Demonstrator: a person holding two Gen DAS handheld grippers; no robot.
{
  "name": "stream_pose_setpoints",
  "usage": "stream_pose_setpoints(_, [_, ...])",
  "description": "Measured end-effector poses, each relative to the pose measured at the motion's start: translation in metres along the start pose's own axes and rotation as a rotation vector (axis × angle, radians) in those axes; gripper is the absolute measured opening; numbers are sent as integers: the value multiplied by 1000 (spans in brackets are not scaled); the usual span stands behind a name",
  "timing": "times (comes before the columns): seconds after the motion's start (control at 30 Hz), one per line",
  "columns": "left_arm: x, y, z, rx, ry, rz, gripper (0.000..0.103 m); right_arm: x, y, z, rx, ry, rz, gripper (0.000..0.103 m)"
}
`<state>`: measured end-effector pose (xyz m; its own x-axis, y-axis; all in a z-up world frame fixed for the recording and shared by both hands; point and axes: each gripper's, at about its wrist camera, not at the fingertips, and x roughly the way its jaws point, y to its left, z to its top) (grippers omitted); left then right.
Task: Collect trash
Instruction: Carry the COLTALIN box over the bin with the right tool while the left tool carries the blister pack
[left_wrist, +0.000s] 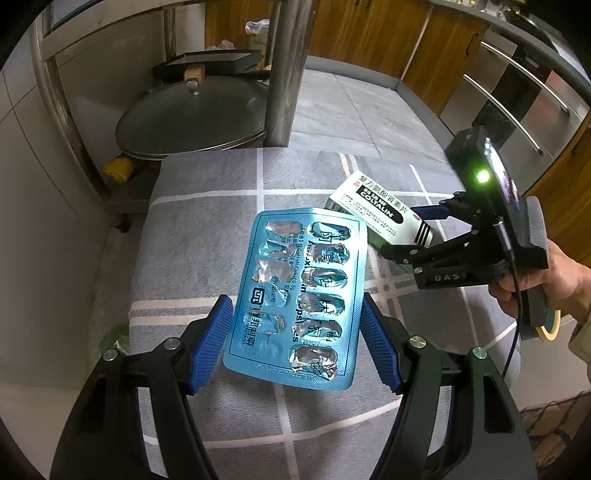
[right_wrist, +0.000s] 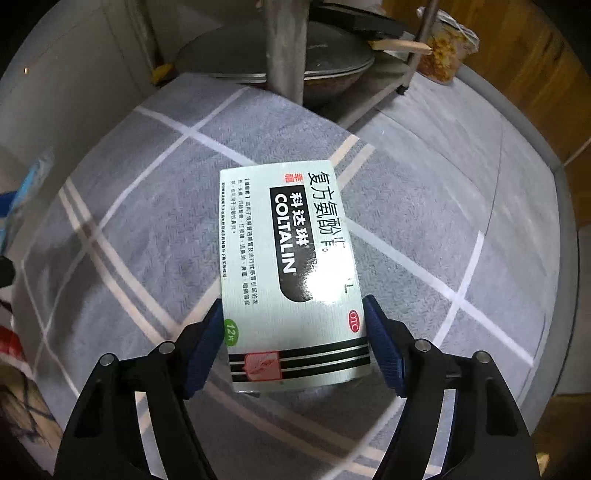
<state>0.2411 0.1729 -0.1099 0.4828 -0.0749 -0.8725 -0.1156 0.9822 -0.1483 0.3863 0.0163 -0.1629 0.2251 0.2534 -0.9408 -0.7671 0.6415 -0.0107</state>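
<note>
— Kitchen floor tiles (left_wrist: 369, 110) run out past the grey checked mat (left_wrist: 207, 229) I'm working over. Anything worry you?

— Start big. What's around the mat?

— A lidded wok (left_wrist: 192, 118) sits low on a rack just beyond the mat's far edge, behind a metal post (left_wrist: 284, 74). If something slips and skids that way, I judge it would end up under there, awkward to reach.

— And the trash itself?

— Two pieces, both over the mat. The medicine box (right_wrist: 288, 266) is over the middle of the mat. My right gripper (right_wrist: 294, 301) is clenched on it, with the pads against its two long edges near one end.

— Risk there?

— Most of the box sticks out past the pads. It's glossy card, probably empty. Squeeze too hard and it may buckle; too softly and the long end may swing down and pull free.

— The smaller one?

— A used blue blister pack (left_wrist: 295, 258), raised off the mat on the near side of the box. My left gripper (left_wrist: 295, 299) grasps it edge to edge across its width.

— Edge to edge on thin foil?

— That's my main concern. It could bow and pop out, and the two tools are near enough to knock each other.
</note>
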Motion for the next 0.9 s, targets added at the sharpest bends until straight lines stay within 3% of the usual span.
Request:
stream_pose_setpoints(0.2, [4,-6,5,2,3,-6,69,-25,-7,-16,63,-33,27,72])
stream_pose_setpoints(0.5, [-3,-49,16,47,-19,-65,69,-114,-30,-51,169,-138,8,72])
stream_pose_setpoints(0.67, [-16,-93,25,98,-53,-113,69,-178,-51,-96,278,-210,-1,73])
stream_pose_setpoints(0.9, [-26,-168,28,208,-74,-175,69,-238,-84,-165,393,-290,-36,73])
